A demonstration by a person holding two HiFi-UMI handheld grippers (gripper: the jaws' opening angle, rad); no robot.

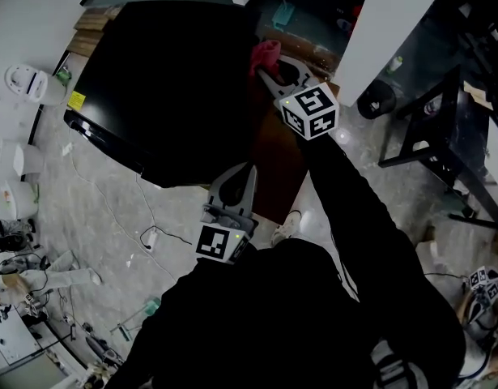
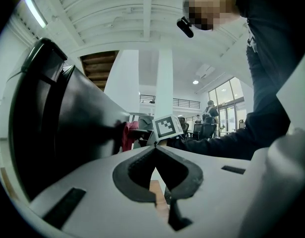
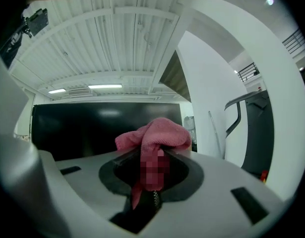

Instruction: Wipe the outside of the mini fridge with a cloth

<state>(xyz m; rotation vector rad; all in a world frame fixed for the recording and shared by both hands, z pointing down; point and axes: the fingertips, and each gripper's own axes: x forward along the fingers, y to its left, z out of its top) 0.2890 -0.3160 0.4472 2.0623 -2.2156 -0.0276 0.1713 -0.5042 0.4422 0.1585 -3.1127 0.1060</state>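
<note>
In the head view the black mini fridge [image 1: 163, 79] stands on the pale floor [image 1: 111, 209]. The pink cloth [image 1: 265, 53] is bunched against the fridge's right edge, pinched in the right tongs [image 1: 273, 71], whose marker cube [image 1: 310, 112] faces the camera. The left tongs [image 1: 247, 170] hang lower, close by the fridge's near corner and well apart from the cloth. This view alone shows both tongs at once. In the left gripper view the left tongs [image 2: 154, 150] are pressed together at the tips with nothing between them. The fridge's dark side [image 2: 68, 128] fills the left, and beyond it the cloth [image 2: 127, 135] shows beside the other gripper's marker cube [image 2: 167, 127]. In the right gripper view the right tongs [image 3: 154, 157] clamp the cloth [image 3: 154, 135], which bulges above their tips. The fridge's glossy black face [image 3: 88, 128] lies just behind it. Whether cloth and fridge touch cannot be told here.
</note>
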